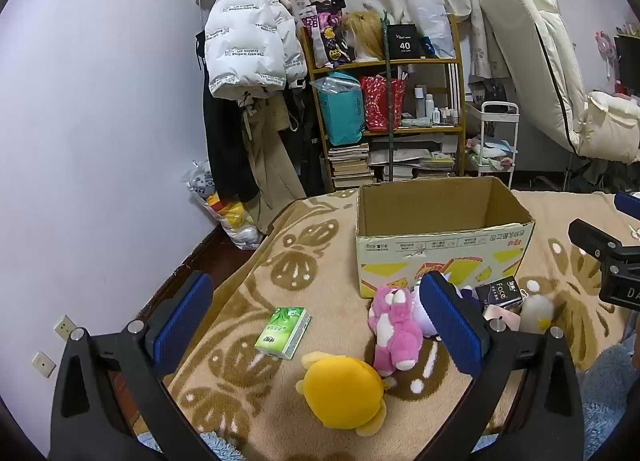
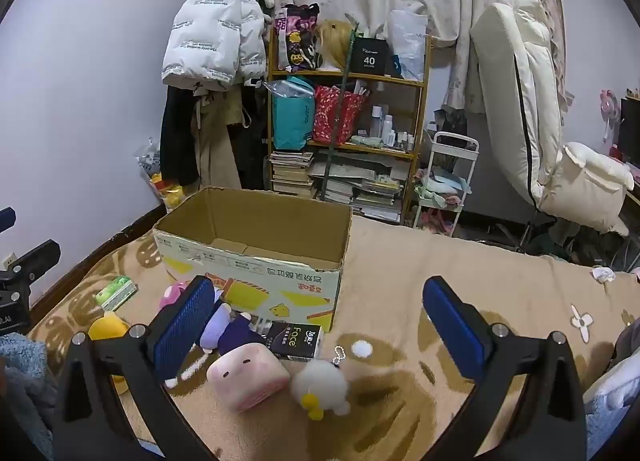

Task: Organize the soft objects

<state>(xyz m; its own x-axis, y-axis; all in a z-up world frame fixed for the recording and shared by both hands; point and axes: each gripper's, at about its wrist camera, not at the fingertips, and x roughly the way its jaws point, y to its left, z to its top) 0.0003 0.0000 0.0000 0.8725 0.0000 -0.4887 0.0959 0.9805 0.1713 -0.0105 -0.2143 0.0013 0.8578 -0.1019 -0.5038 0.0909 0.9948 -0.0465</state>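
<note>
Both the left hand-held gripper (image 1: 316, 325) and right hand-held gripper (image 2: 320, 331) hover released and empty, nothing yet packed: the plush toys (image 2: 248, 381) lie on the bed just before the empty open brown cardboard box (image 2: 256, 257), so the next move is probably closing on one.

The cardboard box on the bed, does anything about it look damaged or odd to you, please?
Yes. The cardboard box has no top flaps, and its near rim is ragged and torn. Its printing also reads upside down, so it seems to stand inverted. It looks empty, with the toys lying outside.
</note>
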